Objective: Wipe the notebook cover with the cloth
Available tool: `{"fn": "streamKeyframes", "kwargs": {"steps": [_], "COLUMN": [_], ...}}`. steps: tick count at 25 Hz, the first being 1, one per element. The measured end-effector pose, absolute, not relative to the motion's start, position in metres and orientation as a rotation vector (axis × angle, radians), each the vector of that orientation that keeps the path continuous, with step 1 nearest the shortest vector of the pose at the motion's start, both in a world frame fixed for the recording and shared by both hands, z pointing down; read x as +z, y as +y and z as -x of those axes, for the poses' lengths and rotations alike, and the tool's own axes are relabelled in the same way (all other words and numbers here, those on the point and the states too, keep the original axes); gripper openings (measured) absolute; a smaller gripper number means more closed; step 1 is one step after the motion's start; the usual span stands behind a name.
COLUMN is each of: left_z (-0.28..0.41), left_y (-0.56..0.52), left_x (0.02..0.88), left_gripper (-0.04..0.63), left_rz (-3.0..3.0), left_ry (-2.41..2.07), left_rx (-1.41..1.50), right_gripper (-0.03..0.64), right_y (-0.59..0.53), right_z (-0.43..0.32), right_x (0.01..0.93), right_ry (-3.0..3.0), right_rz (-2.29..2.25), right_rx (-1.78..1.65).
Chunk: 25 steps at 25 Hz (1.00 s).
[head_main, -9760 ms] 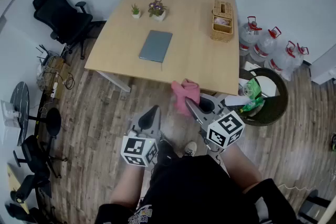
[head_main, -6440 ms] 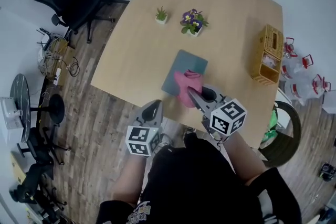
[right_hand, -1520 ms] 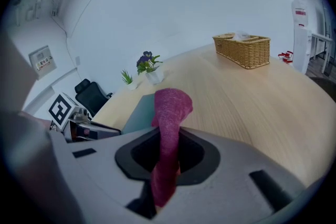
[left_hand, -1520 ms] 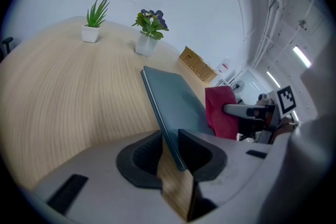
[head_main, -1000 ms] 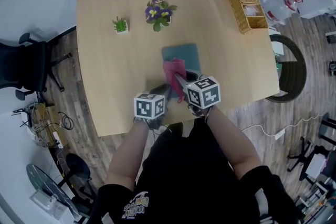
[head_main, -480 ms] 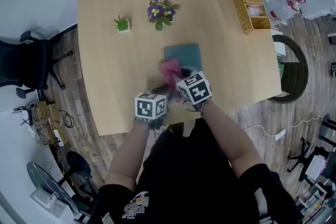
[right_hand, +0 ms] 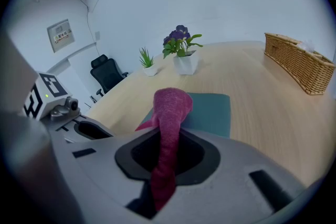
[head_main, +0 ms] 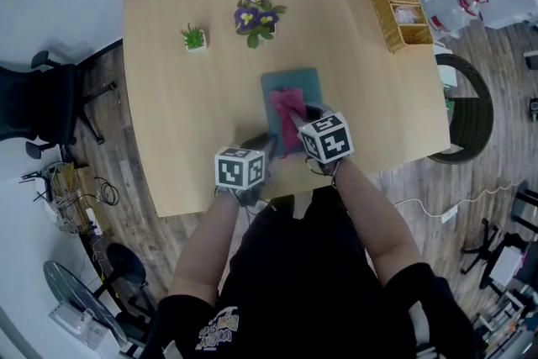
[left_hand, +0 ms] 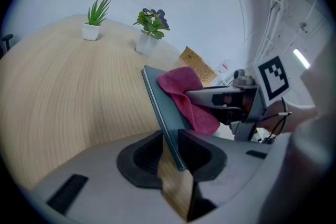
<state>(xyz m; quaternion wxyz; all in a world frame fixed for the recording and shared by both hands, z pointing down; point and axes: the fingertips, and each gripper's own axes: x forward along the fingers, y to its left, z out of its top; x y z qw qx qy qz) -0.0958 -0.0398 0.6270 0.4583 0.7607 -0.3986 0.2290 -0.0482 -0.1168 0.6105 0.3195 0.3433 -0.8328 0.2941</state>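
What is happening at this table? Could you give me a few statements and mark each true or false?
1. The right gripper has its jaws shut on the pink cloth. True.
2. The cloth lies on bare wood, apart from the notebook. False: it rests on the notebook's cover.
3. The left gripper is open and empty. False: its jaws pinch the notebook's near edge.
4. A small green plant and a purple-flowered plant stand on the table. True.
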Motion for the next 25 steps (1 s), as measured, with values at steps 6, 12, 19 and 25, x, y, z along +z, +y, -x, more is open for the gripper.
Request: {"fn": "streamKeyframes", "kwargs": {"steps": [6, 12, 19, 25], "left_z": [0.096, 0.095, 0.096, 0.095], "left_y": [-0.039, -0.038, -0.039, -0.038], "left_x": [0.627, 0.628, 0.627, 0.628], "left_gripper": [0.086, 0.086, 0.086, 0.086], "left_rz": [-1.874, -1.873, -1.874, -1.869], "left_ry": [-0.98, -0.98, -0.98, -0.977], "left_rx": [0.565, 0.562, 0.564, 0.562], "right_gripper": [0.066, 0.067, 0.067, 0.066], "right_y": [-0.121, -0.121, -0.122, -0.124], "right_z": [0.013, -0.015, -0.039, -0.061], "right_x": [0.611, 0.612, 0.611, 0.612], "right_ry": [-2.164, -2.15, -2.12, -2.072], "right_rz": [-0.997, -1.079, -1.144, -1.206], "right_rx": [0.82, 0.889, 0.916, 0.933]}}
